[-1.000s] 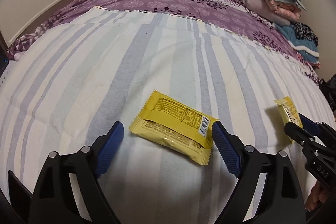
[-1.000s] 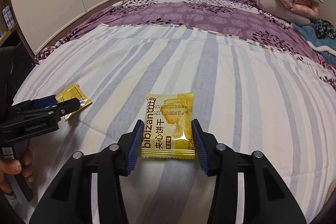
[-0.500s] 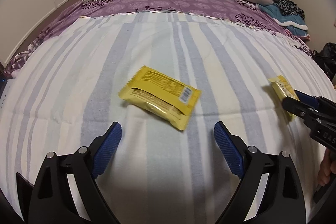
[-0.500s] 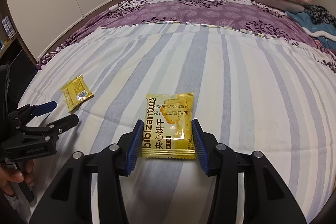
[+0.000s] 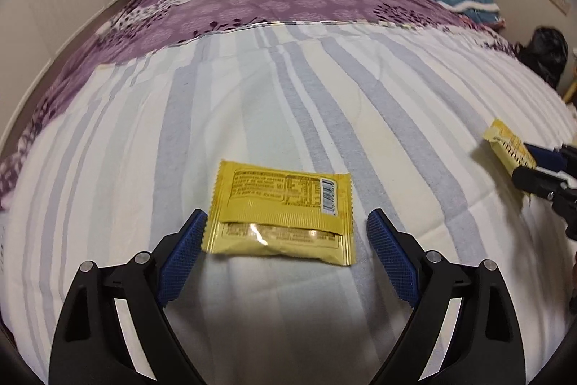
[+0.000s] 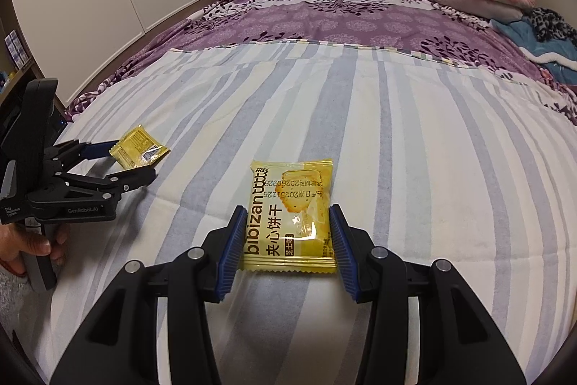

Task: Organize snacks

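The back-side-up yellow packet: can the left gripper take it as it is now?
Probably yes. The left gripper is open, its fingers on either side of the back-side-up yellow packet, which lies flat on the striped sheet with nothing between.

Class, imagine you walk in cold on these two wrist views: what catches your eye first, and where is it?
Two bright yellow snack packets on the striped bedsheet. The bibizan biscuit packet lies front side up between the blue pads of the right claw, which touch its sides. The back-side-up packet lies between the tips of the open left claw.
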`<state>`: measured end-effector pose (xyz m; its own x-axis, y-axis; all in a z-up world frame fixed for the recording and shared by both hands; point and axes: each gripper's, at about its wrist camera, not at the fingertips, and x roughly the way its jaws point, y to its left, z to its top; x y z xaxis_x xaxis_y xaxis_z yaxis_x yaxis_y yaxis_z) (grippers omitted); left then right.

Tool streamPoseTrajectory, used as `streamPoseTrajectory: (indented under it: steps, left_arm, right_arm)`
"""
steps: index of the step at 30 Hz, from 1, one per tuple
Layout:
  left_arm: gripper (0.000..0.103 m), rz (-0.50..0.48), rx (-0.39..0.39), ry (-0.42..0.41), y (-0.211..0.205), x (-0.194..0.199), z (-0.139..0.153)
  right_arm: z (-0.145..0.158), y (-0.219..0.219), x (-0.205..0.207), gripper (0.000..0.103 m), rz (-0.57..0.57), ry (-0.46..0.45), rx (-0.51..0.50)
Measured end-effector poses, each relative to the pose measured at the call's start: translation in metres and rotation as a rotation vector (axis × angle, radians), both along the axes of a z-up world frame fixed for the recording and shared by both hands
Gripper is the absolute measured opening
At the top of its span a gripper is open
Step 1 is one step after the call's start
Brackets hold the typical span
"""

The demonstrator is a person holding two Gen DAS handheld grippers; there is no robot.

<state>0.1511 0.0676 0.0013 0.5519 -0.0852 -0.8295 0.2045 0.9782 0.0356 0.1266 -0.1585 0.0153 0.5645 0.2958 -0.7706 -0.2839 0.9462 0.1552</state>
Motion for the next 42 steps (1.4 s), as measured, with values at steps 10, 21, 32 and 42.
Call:
streamPoseTrajectory:
  steps: [10,21,32,42]
  left_arm:
    - [0.064,0.028,-0.026,-0.028,0.000,-0.009,0.008]
    - [0.064,0.012,-0.106,-0.062,-0.014,-0.050,0.044]
    - [0.064,-0.081,-0.126,-0.117,-0.062,-0.087,0.081]
    - [0.064,-0.198,-0.138,-0.165,-0.121,-0.109,0.111]
  right_arm:
    - [0.004,-0.001,-0.004,0.047,-0.016,-0.015,0.005]
    - [0.024,-0.018,-0.031,0.047,-0.056,-0.053,0.056]
    - [0.060,-0.069,-0.084,0.047,-0.154,-0.141,0.100]
    - [0.095,-0.148,-0.140,0.047,-0.325,-0.242,0.110]
